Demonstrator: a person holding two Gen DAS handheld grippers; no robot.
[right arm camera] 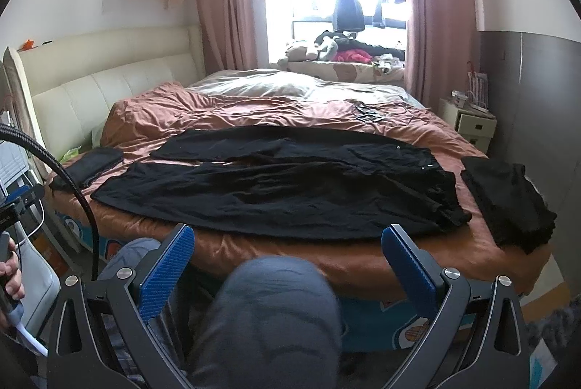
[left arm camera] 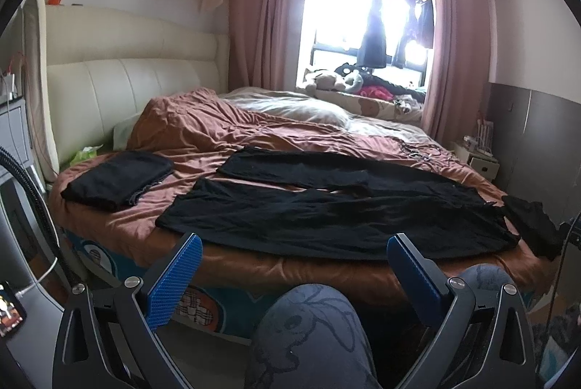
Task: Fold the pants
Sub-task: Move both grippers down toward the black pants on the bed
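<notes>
Closest to us, our left gripper (left arm camera: 294,262) and right gripper (right arm camera: 287,254) both hang over our knees with their ribbed blue finger pads (left arm camera: 170,283) spread wide and nothing in them, so we'd say the folding hasn't started. Just past them, the long black pants (right arm camera: 276,189) lie flat along the near edge of the rust-brown bedspread (right arm camera: 232,109), legs apart and waistband to our right, probably laid out for an easy first fold. Folded black clothes (left arm camera: 118,178) sit off to each side, and a bright curtained window (left arm camera: 366,11) is way back.
</notes>
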